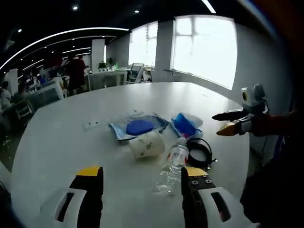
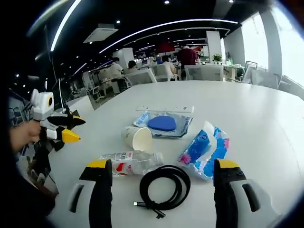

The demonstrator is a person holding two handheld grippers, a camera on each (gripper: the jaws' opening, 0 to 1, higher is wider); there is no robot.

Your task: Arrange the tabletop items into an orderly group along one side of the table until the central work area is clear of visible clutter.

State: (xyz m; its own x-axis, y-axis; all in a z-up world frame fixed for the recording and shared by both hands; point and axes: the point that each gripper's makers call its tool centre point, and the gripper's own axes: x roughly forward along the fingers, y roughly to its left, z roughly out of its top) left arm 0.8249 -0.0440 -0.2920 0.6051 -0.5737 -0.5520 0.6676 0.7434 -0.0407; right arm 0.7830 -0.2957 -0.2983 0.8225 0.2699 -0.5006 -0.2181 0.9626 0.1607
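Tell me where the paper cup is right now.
The paper cup lies on its side near the middle of the right gripper view, just behind the bottle and in front of the blue disc.

table (image 2: 266,123): smooth white top, kinda satin sheen
water bottle (image 2: 133,163): clear crinkly plastic, glossy paper-ish label
cup (image 2: 137,137): matt paper
cable (image 2: 164,187): black rubbery coil, slight shine
tissue pack (image 2: 205,152): shiny printed plastic wrap
blue pad's bag (image 2: 183,126): clear glossy film
fingers (image 2: 100,190): matt black, yellow plastic tips
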